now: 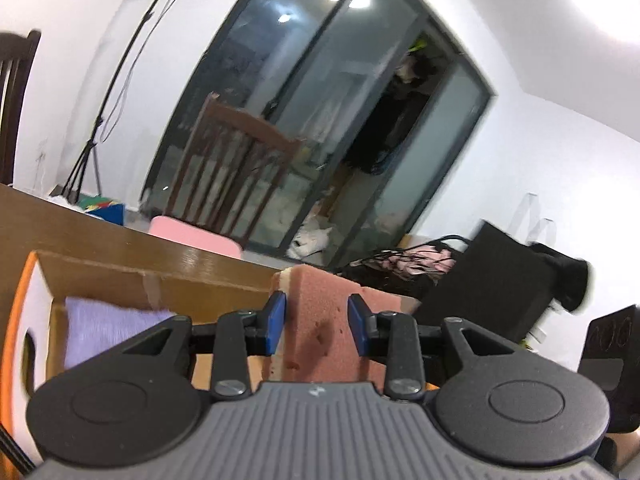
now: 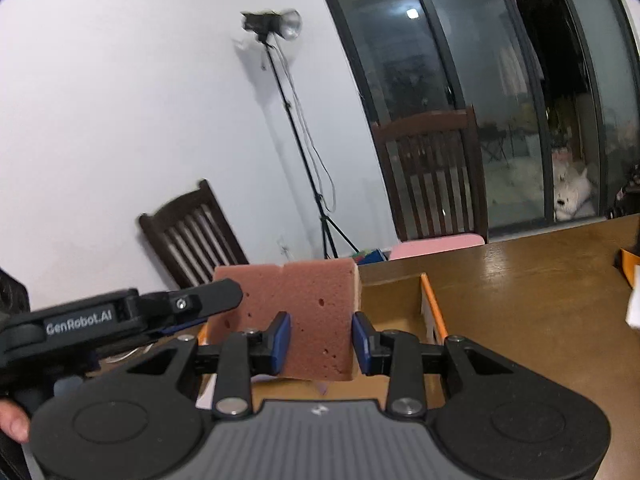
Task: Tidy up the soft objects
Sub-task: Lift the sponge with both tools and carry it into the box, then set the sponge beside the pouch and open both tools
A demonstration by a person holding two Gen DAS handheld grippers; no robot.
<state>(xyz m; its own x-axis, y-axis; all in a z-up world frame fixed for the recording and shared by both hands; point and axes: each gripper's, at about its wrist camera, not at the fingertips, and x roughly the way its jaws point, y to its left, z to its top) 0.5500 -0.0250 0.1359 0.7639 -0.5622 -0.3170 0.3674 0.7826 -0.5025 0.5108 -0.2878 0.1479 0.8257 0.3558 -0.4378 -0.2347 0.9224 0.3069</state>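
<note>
A: Sponge (image 2: 304, 316) orientation?

B: I see it edge-up above the cardboard box (image 1: 120, 276), long axis spanning my two grippers. Left gripper (image 1: 316, 324) and right gripper (image 2: 320, 338), jaws partly closed, each pinch one end.

Both grippers are raised above the wooden surface (image 2: 540, 280), with open air ahead of them, yet the brown sponge (image 2: 304, 316) clamped between each one's pads fills both jaw gaps and ties the left gripper (image 1: 317, 320) to the right gripper (image 2: 321, 340). Below, the cardboard box (image 1: 120, 276) stands open-topped, but a folded lilac cloth (image 1: 104, 328) takes up part of its inside and its orange-edged walls rise around it. To the right the surface lies mostly bare; wooden chairs (image 2: 432, 172) crowd its far edge.
</note>
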